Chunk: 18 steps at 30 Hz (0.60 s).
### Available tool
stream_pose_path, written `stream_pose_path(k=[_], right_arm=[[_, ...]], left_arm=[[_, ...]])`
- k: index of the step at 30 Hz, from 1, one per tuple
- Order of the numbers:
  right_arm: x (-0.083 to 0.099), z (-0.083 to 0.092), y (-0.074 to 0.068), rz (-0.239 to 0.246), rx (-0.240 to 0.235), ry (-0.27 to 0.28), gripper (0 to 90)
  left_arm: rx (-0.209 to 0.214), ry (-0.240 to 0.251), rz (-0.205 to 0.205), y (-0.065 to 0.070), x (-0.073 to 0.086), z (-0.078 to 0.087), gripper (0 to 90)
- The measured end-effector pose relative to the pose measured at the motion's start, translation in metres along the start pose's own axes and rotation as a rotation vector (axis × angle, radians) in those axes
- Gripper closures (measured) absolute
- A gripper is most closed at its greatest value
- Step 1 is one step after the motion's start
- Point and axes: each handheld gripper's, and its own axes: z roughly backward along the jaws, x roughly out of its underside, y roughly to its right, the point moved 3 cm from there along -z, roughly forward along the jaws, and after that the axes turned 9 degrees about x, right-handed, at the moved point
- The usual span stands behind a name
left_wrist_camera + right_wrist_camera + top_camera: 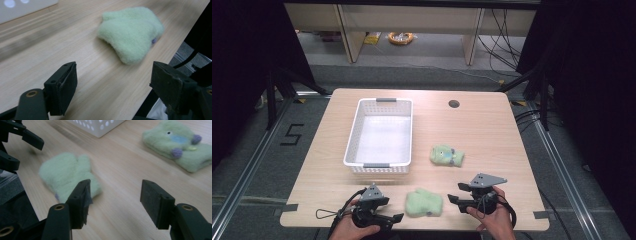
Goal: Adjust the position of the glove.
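While fuzzy, mitten (424, 203) lies on woodgrain table (492, 130).

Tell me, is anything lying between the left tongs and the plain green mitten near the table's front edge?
Nothing visible: bare wood lies between the open left tongs and the mitten.

Orange cable coil (401, 37) (on floor)
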Motion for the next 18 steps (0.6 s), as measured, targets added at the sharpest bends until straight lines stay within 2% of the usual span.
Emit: stream_pose_path(k=[4, 5, 6, 10, 13, 15, 16, 18], right_arm=[[-0.002, -0.002, -0.003, 0.02, -0.006, -0.002, 49.1], [-0.002, -0.003, -0.006, 0.005, -0.004, -0.007, 49.2], [-0.003, -0.004, -0.004, 0.026, -0.005, -0.011, 49.8], [-0.005, -0.008, -0.008, 0.051, -0.013, -0.017, 52.8], [-0.008, -0.013, -0.011, 0.065, -0.021, -0.022, 54.0], [-0.008, -0.015, -0.012, 0.068, -0.02, -0.024, 55.2], [-0.008, -0.016, -0.012, 0.065, -0.029, -0.039, 55.6], [-0.009, -0.02, -0.013, 0.073, -0.024, -0.037, 55.7]], left_arm=[[0.009, 0.0, -0.014, 0.003, -0.004, -0.004, 21.6], [0.009, 0.009, -0.01, 0.005, -0.005, -0.005, 21.7], [0.009, 0.005, -0.018, 0.005, -0.006, -0.006, 22.0], [0.016, 0.003, -0.015, 0.009, -0.009, -0.014, 23.3], [0.025, -0.013, -0.041, 0.01, -0.012, -0.018, 23.7], [0.025, -0.016, -0.024, 0.011, -0.013, -0.021, 24.2], [0.023, -0.02, -0.041, 0.011, -0.014, -0.022, 24.6], [0.021, -0.029, -0.041, 0.01, -0.016, -0.024, 25.5]])
